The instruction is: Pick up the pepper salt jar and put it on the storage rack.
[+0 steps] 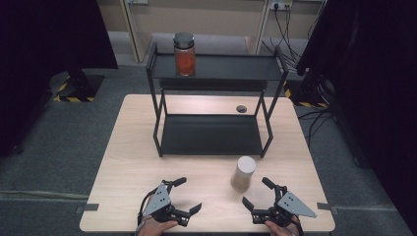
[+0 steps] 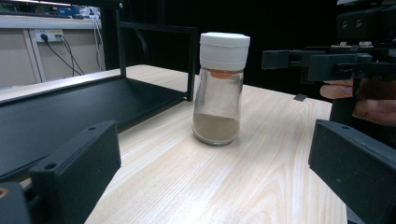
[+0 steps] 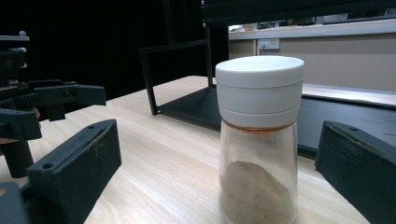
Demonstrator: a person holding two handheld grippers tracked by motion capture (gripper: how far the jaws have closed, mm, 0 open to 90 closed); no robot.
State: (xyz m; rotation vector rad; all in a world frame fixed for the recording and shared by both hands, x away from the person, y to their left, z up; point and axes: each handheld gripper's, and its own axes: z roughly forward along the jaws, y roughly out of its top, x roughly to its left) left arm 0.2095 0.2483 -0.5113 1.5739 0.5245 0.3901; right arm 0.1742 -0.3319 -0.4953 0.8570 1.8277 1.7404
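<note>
1. I am holding my left claw [image 1: 188,195] over the near left part of the table [image 1: 128,162], its two jaws spread wide apart with nothing between them.
2. I am holding my right claw [image 1: 255,192] over the near right part of the table, jaws likewise standing wide apart and gripping nothing.
3. The shaker [image 1: 243,173] is standing upright on the table, just in front of the rack [image 1: 211,135] and toward the right, near my right claw and a little farther from my left one.
4. In the right gripper view the shaker [image 3: 258,140] is sitting close up between my two jaws, not touching either; its white cap is sitting on clear glass with brown powder lying at the bottom.
5. In the left gripper view the shaker [image 2: 220,88] is standing farther off, centred between my jaws, with my right claw [image 2: 308,63] and the hand [image 2: 359,98] holding it showing at the right.
6. A jar [image 1: 184,54] with a dark lid and orange-red contents is standing on the left end of the rack's top shelf, at the far side, well apart from the shaker.
</note>
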